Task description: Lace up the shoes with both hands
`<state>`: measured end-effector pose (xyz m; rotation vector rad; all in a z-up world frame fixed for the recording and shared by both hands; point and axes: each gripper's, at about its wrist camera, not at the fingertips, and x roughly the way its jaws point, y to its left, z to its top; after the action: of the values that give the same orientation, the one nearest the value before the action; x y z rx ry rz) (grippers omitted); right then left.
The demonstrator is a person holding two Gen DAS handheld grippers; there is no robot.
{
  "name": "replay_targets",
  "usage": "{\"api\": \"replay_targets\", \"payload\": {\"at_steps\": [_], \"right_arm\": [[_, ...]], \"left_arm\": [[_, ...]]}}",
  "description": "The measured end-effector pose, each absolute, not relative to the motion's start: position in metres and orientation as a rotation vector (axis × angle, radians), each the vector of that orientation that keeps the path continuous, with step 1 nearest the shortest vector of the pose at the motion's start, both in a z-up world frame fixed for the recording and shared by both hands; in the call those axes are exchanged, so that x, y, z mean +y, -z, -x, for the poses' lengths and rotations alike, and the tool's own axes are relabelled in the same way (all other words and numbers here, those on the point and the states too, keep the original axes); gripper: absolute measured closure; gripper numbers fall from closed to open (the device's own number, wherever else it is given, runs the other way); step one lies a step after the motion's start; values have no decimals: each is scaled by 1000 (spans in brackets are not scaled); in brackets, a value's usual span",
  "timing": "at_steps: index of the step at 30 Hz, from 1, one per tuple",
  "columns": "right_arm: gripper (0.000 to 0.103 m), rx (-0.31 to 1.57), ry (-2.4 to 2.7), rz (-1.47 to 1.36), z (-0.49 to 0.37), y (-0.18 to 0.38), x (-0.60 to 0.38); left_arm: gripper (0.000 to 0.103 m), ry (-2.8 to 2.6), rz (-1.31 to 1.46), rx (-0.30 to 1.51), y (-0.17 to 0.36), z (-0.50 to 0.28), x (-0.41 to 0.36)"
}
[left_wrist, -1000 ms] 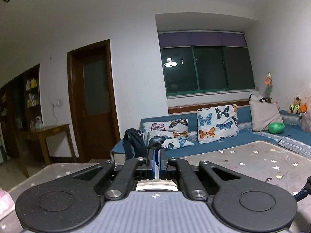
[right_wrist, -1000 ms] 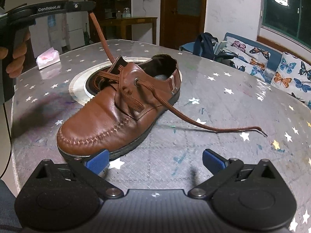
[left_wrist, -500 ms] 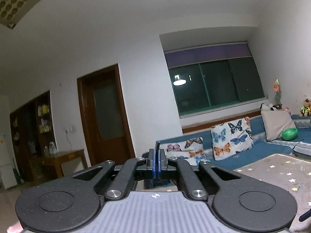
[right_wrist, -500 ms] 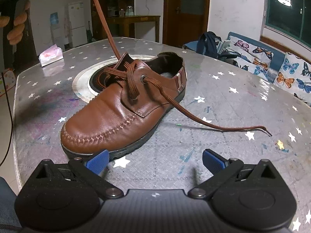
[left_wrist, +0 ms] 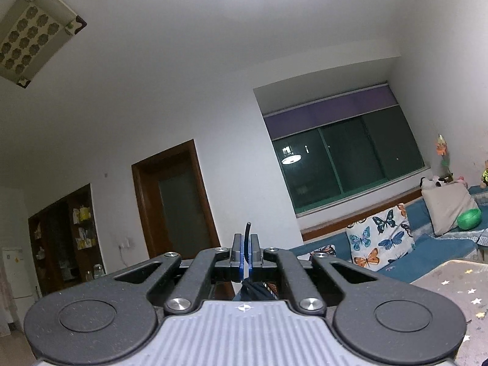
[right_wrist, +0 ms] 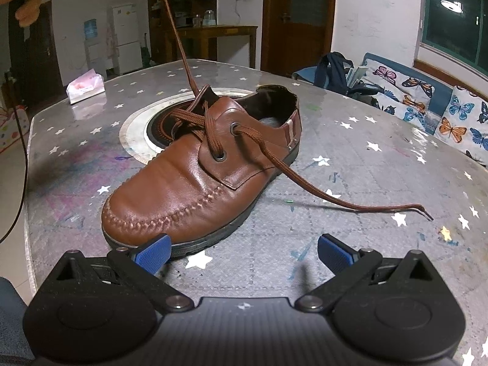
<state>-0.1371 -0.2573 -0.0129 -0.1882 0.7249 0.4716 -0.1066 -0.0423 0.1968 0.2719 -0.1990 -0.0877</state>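
A brown leather shoe (right_wrist: 201, 180) lies on the star-patterned table (right_wrist: 366, 164), toe toward me in the right wrist view. One lace end (right_wrist: 174, 27) runs taut from the tongue up and out of the top of the frame. The other lace end (right_wrist: 350, 202) trails loose across the table to the right. My right gripper (right_wrist: 244, 248) is open, low in front of the toe, with nothing between its blue pads (right_wrist: 152, 251). My left gripper (left_wrist: 245, 251) is shut on the lace tip (left_wrist: 247, 228), raised high and pointing at the wall.
A pink tissue pack (right_wrist: 85, 87) sits at the table's far left. A round inset (right_wrist: 137, 125) lies under the shoe's heel. A hand (right_wrist: 24, 0) shows at upper left. A sofa with butterfly cushions (right_wrist: 427, 103) and a backpack (right_wrist: 332, 70) stand beyond the table.
My left gripper has risen and tilted upward, pulling its lace end taut and steeper. The shoe's lacing has tightened. My right gripper has edged closer to the toe, still open.
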Motion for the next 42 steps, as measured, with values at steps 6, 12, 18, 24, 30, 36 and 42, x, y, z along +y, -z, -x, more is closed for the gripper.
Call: {"api": "replay_targets", "payload": {"at_steps": [6, 12, 18, 24, 30, 36, 42], "right_arm": [[0, 724, -471, 191, 136, 13, -258], [0, 716, -453, 191, 129, 10, -261], [0, 684, -432, 219, 123, 2, -264], [9, 660, -420, 249, 116, -3, -267], [41, 620, -436, 246, 104, -11, -265], [66, 596, -494, 316, 85, -13, -245], [101, 561, -501, 363, 86, -15, -235]], "left_arm": [[101, 56, -299, -192, -194, 102, -41], [100, 16, -345, -141, -192, 83, -37], [100, -24, -371, -69, -183, 62, -29], [100, -57, -359, 8, -173, 47, -16], [100, -90, -347, 84, -163, 33, -3], [100, -100, -349, 108, -161, 30, 2], [100, -110, -350, 122, -158, 26, 7]]}}
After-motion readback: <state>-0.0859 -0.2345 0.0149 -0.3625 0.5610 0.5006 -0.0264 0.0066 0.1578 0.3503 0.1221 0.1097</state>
